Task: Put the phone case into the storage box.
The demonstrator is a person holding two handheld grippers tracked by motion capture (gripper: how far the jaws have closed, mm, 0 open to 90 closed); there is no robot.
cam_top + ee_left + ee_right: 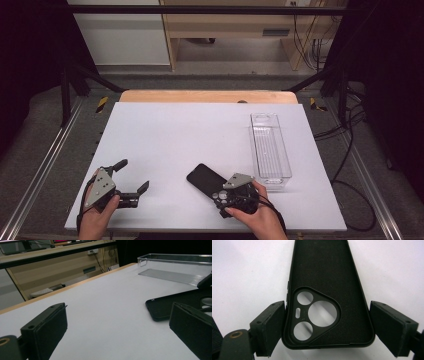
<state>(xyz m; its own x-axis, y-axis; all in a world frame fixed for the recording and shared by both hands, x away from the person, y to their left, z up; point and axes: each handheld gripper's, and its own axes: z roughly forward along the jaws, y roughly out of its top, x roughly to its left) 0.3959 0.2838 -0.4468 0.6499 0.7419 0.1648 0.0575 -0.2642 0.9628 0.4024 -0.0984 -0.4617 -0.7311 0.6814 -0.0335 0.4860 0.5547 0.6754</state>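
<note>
A black phone case (204,179) lies inside up on the white table (170,130), its camera cutout toward me. My right gripper (220,194) is at the near end of the case, and in the right gripper view its pads (273,325) press the two long edges of the case (324,270) beside the cutout. My left gripper (132,175) rests low at the front left with its fingers spread wide and nothing between them. The left gripper view looks between those open jaws (117,322) across bare table, with the case (175,306) off to the right.
A clear, empty plastic bin (260,117) stands lengthwise along the right side of the table, just beyond the right hand; its rim (175,256) also shows in the left gripper view. Black frame posts and cables flank the table.
</note>
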